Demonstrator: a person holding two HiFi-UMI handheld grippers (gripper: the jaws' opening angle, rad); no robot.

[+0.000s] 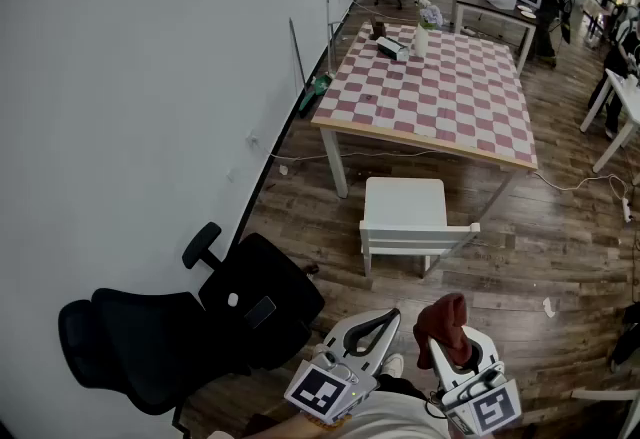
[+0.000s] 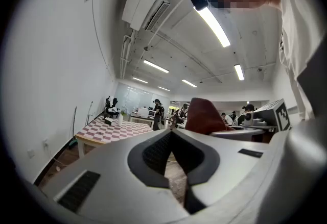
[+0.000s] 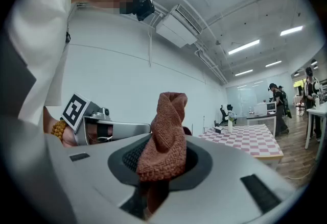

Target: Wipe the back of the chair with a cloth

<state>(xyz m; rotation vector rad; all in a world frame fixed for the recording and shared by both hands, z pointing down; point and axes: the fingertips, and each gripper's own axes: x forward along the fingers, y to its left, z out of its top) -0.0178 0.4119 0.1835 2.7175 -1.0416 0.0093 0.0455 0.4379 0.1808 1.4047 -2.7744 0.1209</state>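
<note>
A person holds 2 grippers low in front of the body, ready to start wiping a black office chair in an open-plan room. The right gripper is clamped on a rust-red cloth, which stands up out of its jaws in a twisted bunch; the right gripper view shows the cloth pinched between the 2 pads. The left gripper carries nothing, its jaw tips closed on each other.

The chair sits by the wall at about 10 o'clock from the grippers, near but not touching them. Its wide backrest lies toward the bottom left of the head view. A white stool stands at 12 o'clock, with a checked table beyond it.

By the look of it, this is the approach step: the cloth is in hand and no wiping has begun. The next move calls for carrying the cloth left toward 10 o'clock, pressing it flat on the backrest and sweeping across it. The empty left gripper could steady the chair, which may roll or swivel.
</note>
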